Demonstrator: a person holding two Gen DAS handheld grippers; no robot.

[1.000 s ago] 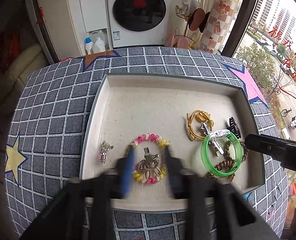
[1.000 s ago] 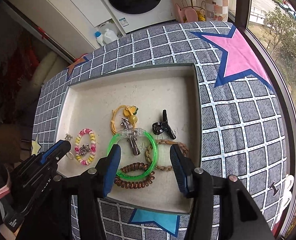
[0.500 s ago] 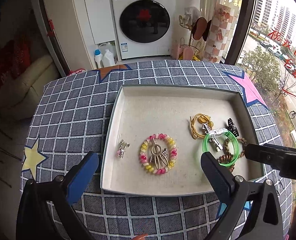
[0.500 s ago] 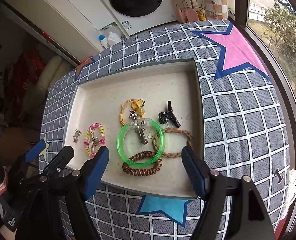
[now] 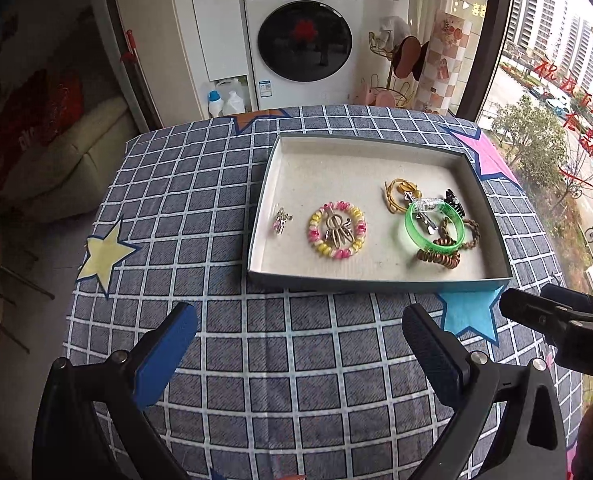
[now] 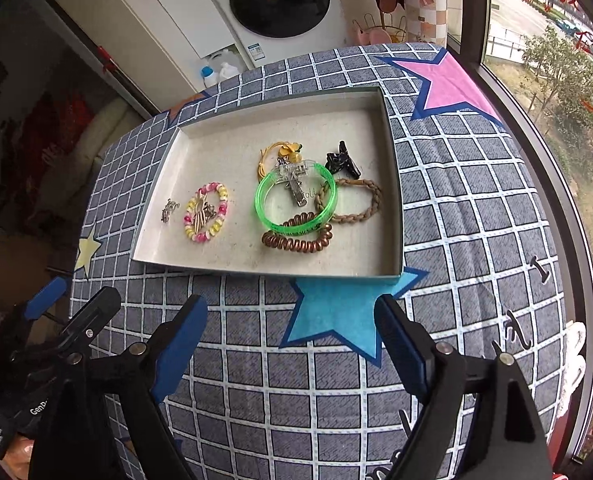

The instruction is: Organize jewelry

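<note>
A shallow tray (image 5: 376, 273) (image 6: 392, 200) sits on the checked tablecloth. In it lie a pink-and-yellow bead bracelet (image 5: 336, 230) (image 6: 206, 212) with a gold clip inside it, a small silver charm (image 5: 281, 220) (image 6: 169, 210), a green bangle (image 5: 434, 228) (image 6: 294, 200), a brown coil hair tie (image 6: 296, 240), a braided band (image 6: 360, 200), a yellow cord (image 5: 398, 194) and a black claw clip (image 6: 341, 160). My left gripper (image 5: 298, 354) is open and empty, over the cloth in front of the tray. My right gripper (image 6: 290, 344) is open and empty, also in front of the tray.
The checked cloth (image 5: 176, 208) with coloured stars covers a round table. A washing machine (image 5: 304, 40) and a rack (image 5: 400, 68) stand behind it. A window runs along the right side (image 6: 556, 80). The right gripper's body shows in the left wrist view (image 5: 556, 320).
The left gripper let go of the gold clip inside the bead bracelet and opened. Both grippers drew back from the tray toward the near side of the table.
</note>
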